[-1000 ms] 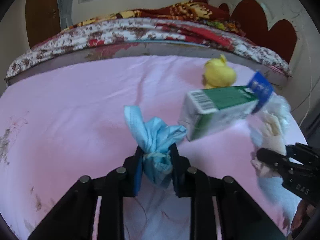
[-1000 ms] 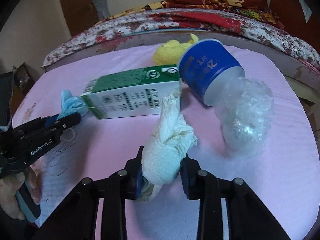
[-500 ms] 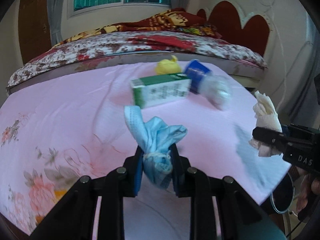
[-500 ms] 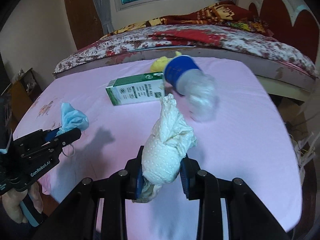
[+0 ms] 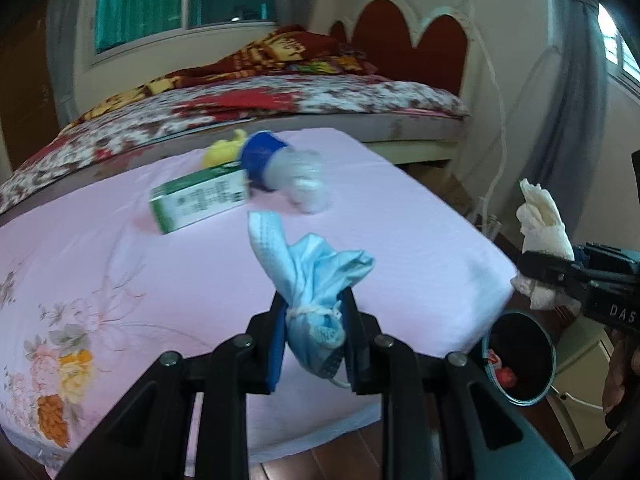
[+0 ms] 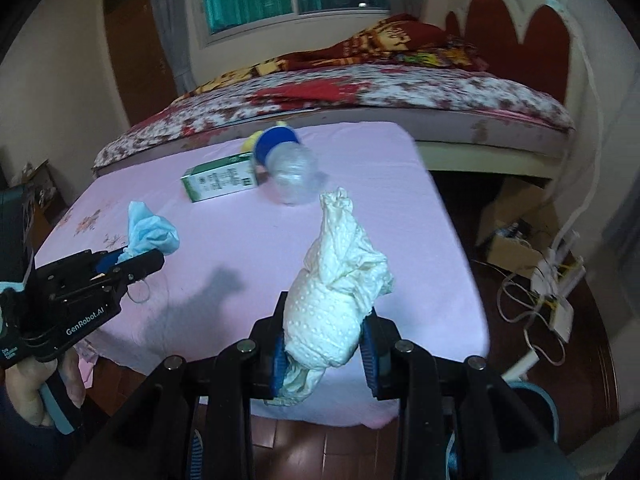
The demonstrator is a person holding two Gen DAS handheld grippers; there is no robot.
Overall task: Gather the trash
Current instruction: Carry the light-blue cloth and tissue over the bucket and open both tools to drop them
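Left gripper (image 5: pixel 314 336): jaws clamped on a crumpled blue face mask (image 5: pixel 316 280), pleated fabric, lower centre.
Right gripper (image 6: pixel 326 344): jaws clamped on a wadded white paper towel (image 6: pixel 336 296), dimpled, lower centre.
Pink sheet (image 5: pixel 120 248): smooth; green carton (image 5: pixel 200 202) and clear crinkled bottle (image 5: pixel 296 180), upper centre.
Bin (image 5: pixel 548 360): round, dark, lower right.

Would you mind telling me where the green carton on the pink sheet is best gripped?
Grip the green carton across its narrow width at mid-length, coming from above. It lies flat on its long side, and the blue-capped plastic bottle crowds its right end.
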